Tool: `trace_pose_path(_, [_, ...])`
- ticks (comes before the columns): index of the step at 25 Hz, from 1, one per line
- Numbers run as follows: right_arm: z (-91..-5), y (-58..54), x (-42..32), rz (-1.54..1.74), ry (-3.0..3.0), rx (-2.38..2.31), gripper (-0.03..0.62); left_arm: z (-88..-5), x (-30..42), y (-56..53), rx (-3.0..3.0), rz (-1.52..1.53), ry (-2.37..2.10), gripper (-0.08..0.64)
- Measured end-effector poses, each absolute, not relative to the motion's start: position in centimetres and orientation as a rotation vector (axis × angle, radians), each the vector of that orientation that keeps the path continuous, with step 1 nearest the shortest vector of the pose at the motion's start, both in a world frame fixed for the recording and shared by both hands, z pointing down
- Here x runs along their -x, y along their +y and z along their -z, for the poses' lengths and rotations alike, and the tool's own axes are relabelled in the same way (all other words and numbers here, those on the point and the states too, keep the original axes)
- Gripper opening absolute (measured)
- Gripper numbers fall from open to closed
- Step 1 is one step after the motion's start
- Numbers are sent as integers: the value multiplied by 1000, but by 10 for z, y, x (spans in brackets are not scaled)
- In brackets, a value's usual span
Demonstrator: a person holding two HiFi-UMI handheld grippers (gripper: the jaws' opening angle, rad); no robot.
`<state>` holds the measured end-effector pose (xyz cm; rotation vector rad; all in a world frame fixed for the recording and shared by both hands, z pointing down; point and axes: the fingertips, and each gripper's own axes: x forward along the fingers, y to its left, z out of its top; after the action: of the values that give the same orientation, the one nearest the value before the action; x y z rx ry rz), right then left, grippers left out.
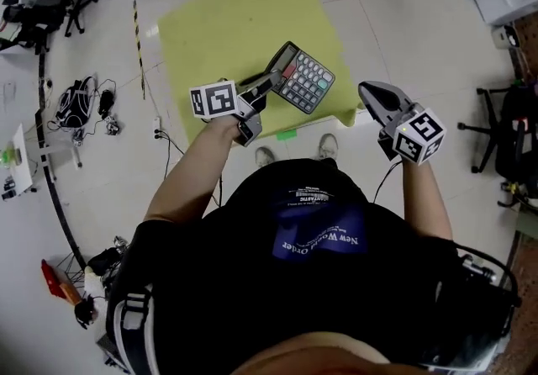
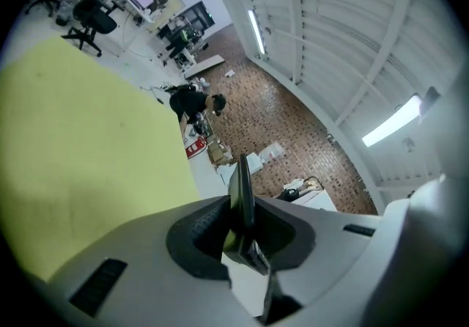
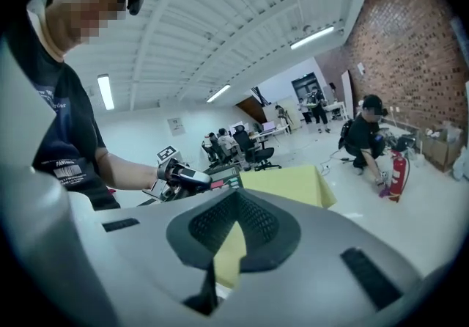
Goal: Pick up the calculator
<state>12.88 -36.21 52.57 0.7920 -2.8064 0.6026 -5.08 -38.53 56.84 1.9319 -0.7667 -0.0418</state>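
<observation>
Left gripper (image 1: pixel 270 81) is clamping calculator (image 1: pixel 304 76) edge-on over table (image 1: pixel 218 20); right gripper (image 1: pixel 370 94) is hovering beside table, closed, empty.

A black short-sleeved T-shirt (image 1: pixel 336 306) has a blue chest patch (image 1: pixel 319 240) with white lettering. Left of the T-shirt is the grey left gripper (image 1: pixel 271 81), with dark ribbed pads and a white marker cube (image 1: pixel 213 100) printed with black squares. Right of the T-shirt, the right gripper (image 1: pixel 370 92) looks the same, with a second cube (image 1: pixel 419 136) and a thin black cable (image 1: pixel 382 180). Pale shoes (image 1: pixel 328 145) show past the T-shirt's front edge.
</observation>
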Motion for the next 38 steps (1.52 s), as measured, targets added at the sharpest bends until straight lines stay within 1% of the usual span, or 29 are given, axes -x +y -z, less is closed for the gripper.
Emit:
trace_pose_path(5, [-468,-382,-46,-463,-2878,-621,-15,-494,139,-377,-1974,197,-911,81])
trace_pose_path(8, [-442,-387,-8,-384,-2904,-527,-15,-464,181,-364,-1971,267,-1008,81])
trace_pose_path(14, [-407,-370,73,-273,-2945,-376,-15,-434,274,-311,-1924,358,-1181,81])
trace_pose_path(18, [-396,-360,105,-245,-2956,-317,-15,-428,316,-274,-1886,450,-1256,81])
trace_pose_path(24, [-395,-364,116,-281,-2949,-339,-15,-434,336,-250,-1844,516,-1301,81])
trace_pose_path(38, [-401,-383,112,-305,-2913,-442,-15,-435,328,-264,-1856,502,-1243,81])
